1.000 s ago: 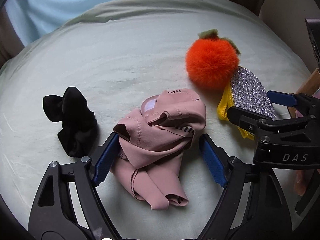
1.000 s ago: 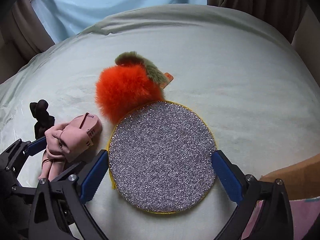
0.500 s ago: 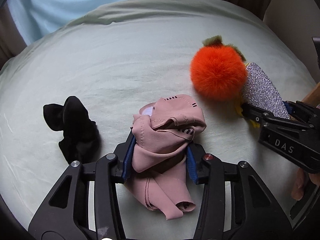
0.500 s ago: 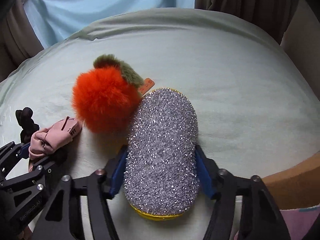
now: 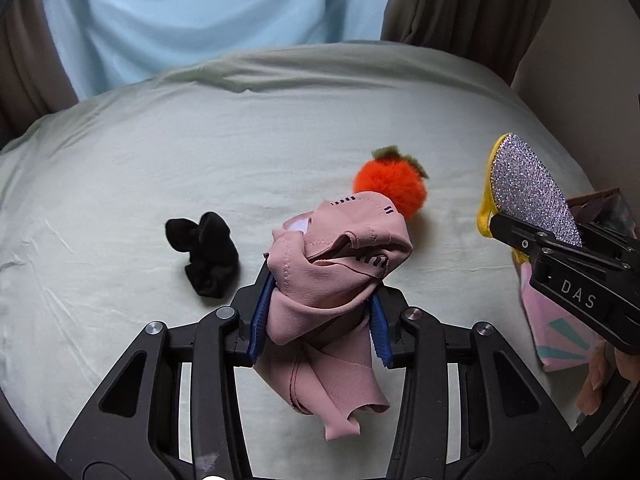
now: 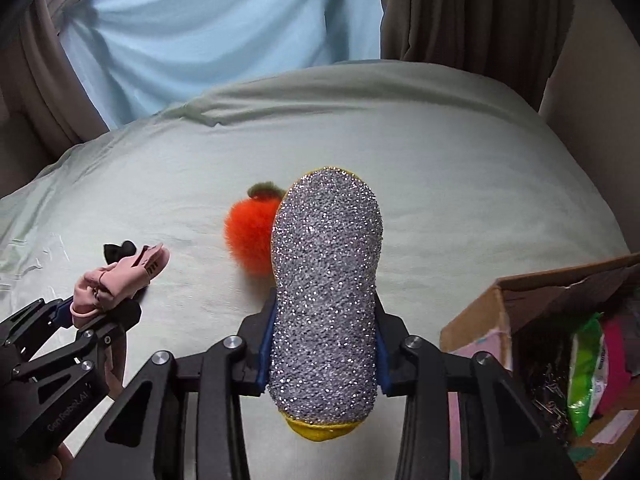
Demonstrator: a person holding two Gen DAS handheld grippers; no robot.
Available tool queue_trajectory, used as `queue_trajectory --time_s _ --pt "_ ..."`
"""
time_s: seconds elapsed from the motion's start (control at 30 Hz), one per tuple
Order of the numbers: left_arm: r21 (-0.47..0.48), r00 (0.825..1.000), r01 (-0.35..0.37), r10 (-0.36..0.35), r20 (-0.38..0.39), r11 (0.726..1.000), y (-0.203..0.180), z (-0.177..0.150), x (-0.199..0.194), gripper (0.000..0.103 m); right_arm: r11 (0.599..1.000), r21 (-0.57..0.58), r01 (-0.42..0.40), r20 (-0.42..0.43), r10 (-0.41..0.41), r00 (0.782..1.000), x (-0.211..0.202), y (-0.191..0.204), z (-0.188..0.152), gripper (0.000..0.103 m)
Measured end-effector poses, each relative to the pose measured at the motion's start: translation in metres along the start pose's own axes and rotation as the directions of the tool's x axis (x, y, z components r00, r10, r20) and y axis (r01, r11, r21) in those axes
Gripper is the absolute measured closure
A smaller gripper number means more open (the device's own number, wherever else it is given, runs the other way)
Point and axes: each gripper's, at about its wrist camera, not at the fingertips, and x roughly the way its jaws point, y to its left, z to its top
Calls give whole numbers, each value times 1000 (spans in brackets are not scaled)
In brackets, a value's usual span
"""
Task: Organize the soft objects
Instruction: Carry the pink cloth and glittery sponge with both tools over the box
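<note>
My left gripper (image 5: 318, 312) is shut on a crumpled pink cloth (image 5: 336, 264) and holds it above the pale green bed sheet (image 5: 200, 160); the cloth hangs down between the fingers. My right gripper (image 6: 324, 344) is shut on a silver glitter sponge with a yellow back (image 6: 326, 288), squeezed into an oval and lifted. That sponge also shows in the left wrist view (image 5: 528, 192). An orange fluffy pom-pom with a green top (image 5: 390, 188) lies on the sheet behind both. A black scrunchie (image 5: 206, 252) lies to the left.
An open cardboard box (image 6: 560, 344) with packets and clips inside stands at the bed's right edge. A light blue curtain (image 6: 220, 32) and brown drapes (image 6: 460, 12) hang behind the bed. A pink patterned item (image 5: 560, 332) shows at the right.
Both grippers closed from open, the left on the pink cloth and the right on the glitter sponge, then rose off the sheet with them. The pom-pom and scrunchie stayed put.
</note>
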Motion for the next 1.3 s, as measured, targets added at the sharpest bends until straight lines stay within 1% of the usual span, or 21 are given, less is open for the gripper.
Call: queue_trajectory --time_s 0.07,0.1,0.23,0.37,0.5,0.63,0.77,0.83,0.93,1.13,1.3 --pt "-13 1000 -6 6 16 1000 -1 8 -27 65 1000 -6 -5 25 5 1000 -31 2 6 67" --pt "-16 1000 -11 11 25 1000 -3 12 -41 65 1000 -11 -6 33 7 999 -37 9 14 67" --pt "-37 997 -30 32 66 999 -10 25 -101 65 999 -23 -26 66 28 997 -93 13 27 67" --pt "-71 995 -17 23 92 997 -23 38 -156 65 998 -30 -56 82 58 995 -151 10 37 67" --pt "-85 995 -7 16 98 996 -52 48 -197 65 995 -17 -99 73 100 992 -190 -4 44 67" --pt "-120 994 31 -18 110 992 -87 58 -219 65 994 -19 -108 78 109 991 -224 -34 44 67" --pt "-96 992 58 -47 116 994 -143 65 -224 65 994 -24 -103 75 104 992 -238 -66 45 67" --pt "-81 992 68 -59 116 994 -172 68 -222 65 995 -32 -94 70 96 993 -247 -90 42 67" --pt "-78 992 83 -75 104 993 -211 68 -214 65 996 -34 -82 59 84 995 -244 -122 40 67" --pt "-79 994 112 -111 21 990 -268 63 -175 65 999 -6 -39 9 39 999 -227 -186 35 67" --pt "-75 990 123 -128 -58 989 -304 61 -139 65 999 46 -15 -51 17 999 -203 -224 33 67"
